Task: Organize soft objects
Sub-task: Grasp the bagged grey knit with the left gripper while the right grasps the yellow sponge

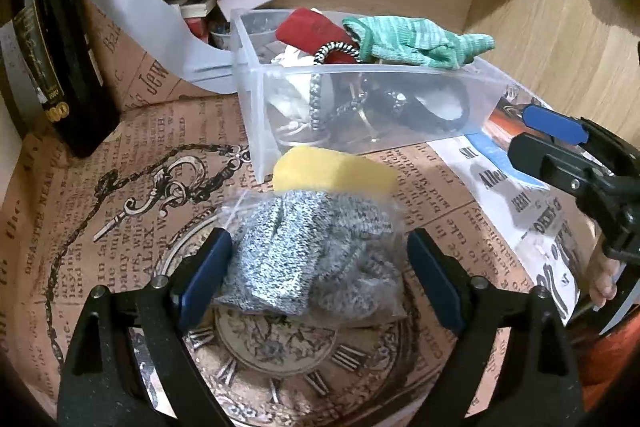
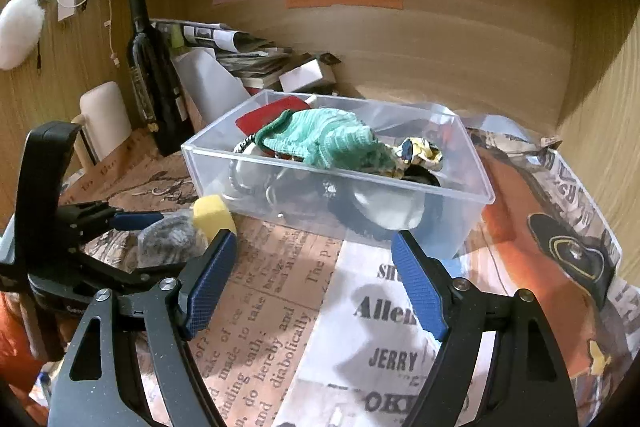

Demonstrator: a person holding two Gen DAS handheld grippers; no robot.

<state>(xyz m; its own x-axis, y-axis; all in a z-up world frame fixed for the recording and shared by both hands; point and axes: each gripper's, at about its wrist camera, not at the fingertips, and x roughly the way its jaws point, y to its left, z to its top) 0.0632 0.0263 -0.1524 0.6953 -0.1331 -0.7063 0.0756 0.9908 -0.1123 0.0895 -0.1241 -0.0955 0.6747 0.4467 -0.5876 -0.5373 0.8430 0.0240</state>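
A grey knitted item in a clear plastic bag [image 1: 308,255] lies on the printed paper, with a yellow sponge [image 1: 332,173] just behind it. My left gripper [image 1: 320,275] is open, its jaws on either side of the bag without closing on it; it also shows in the right wrist view [image 2: 136,243]. A clear plastic box [image 2: 472,195] holds a green knitted glove [image 2: 328,139], a red item [image 1: 308,29] and hair bands. My right gripper [image 2: 314,279] is open and empty, in front of the box.
A dark wine bottle [image 2: 150,75] stands at the back left beside stacked papers and small boxes [image 2: 256,59]. Wooden walls enclose the back and right. Printed newspaper sheets [image 2: 384,339] cover the surface.
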